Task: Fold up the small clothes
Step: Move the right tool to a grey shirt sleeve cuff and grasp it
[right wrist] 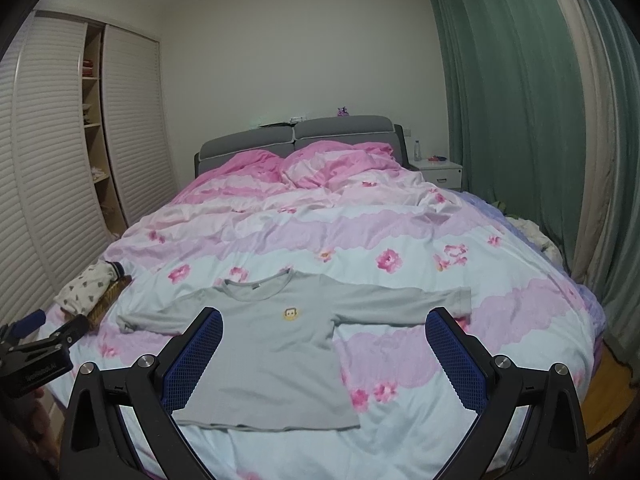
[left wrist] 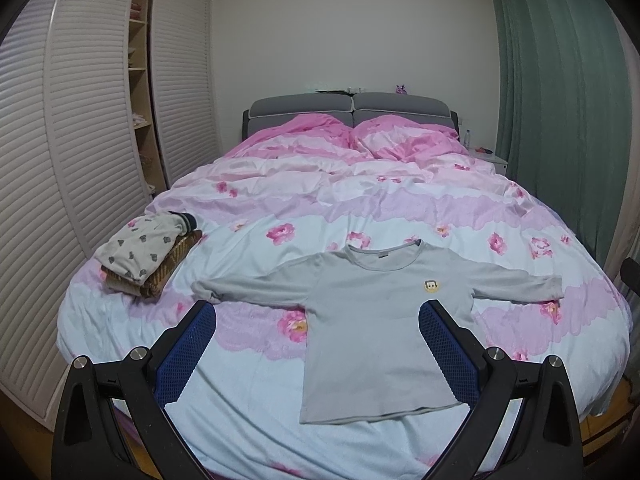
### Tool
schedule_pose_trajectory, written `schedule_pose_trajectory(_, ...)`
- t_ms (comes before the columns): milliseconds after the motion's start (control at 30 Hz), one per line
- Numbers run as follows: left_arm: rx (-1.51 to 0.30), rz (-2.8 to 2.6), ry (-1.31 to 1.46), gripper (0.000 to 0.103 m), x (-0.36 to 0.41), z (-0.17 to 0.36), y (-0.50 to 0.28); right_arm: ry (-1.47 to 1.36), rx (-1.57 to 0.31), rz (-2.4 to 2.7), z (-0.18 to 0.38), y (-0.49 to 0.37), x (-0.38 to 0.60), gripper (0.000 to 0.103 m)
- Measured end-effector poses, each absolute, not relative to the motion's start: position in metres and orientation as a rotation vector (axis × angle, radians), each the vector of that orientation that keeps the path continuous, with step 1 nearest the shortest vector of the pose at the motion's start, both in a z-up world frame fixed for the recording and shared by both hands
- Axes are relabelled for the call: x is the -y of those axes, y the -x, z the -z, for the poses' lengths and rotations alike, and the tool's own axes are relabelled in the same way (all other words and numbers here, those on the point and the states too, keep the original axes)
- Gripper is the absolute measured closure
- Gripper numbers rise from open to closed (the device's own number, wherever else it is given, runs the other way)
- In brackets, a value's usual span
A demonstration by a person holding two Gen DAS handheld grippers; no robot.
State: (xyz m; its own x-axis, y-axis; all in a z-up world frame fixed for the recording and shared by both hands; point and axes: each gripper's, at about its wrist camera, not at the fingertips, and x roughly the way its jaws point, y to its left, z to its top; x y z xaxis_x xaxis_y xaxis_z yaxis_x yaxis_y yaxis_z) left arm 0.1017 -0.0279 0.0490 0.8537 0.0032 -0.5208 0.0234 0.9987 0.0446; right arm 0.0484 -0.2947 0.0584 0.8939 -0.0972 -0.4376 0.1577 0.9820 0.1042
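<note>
So far left on the bed there's a small stack of already folded clothes [left wrist: 150, 258], a white printed piece on top of a brown woven one, sitting near the left edge of the pink and white floral duvet [left wrist: 360, 192]; well apart from the shirt's left sleeve tip. Next over, the left gripper [left wrist: 318, 322] with its blue mesh pads is spread wide, holding nothing; it hovers above the hem end. The pale grey long-sleeved kids' shirt [left wrist: 372, 320] with the little yellow monkey badge lies flat, front up, collar pointing to the headboard, hem toward me; both sleeves stretched straight out, so the long axis runs left to right across the bed. The right gripper [right wrist: 324, 328] is just as wide open and empty too; the right sleeve lies just ahead of it, so I'd guess each gripper takes its own sleeve first. No containers here, only open wardrobe shelves [left wrist: 140, 60] far left; contents too blurry.
</note>
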Motion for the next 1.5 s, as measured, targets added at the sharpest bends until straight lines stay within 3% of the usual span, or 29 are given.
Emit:
schedule_pose_trajectory(467,-0.571,0.032,-0.08,0.0,0.051,-0.05,-0.153,-0.177,-0.457,0.157,-0.056,-0.092,0.315,0.0)
schedule_pose_trajectory(1000,-0.6,0.118,-0.081,0.0,0.115,-0.011,-0.211,-0.201,-0.495,0.281,-0.017,-0.128,0.374,0.002)
schedule_pose_trajectory(1300,-0.582,0.216,-0.115,0.0,0.205,0.017,-0.25,-0.262,-0.509,0.384,0.016,-0.152,0.449,0.015)
schedule_pose_trajectory(1500,-0.582,0.243,-0.14,0.0,0.254,0.043,-0.267,-0.309,-0.553,0.417,0.06,-0.177,0.499,0.035)
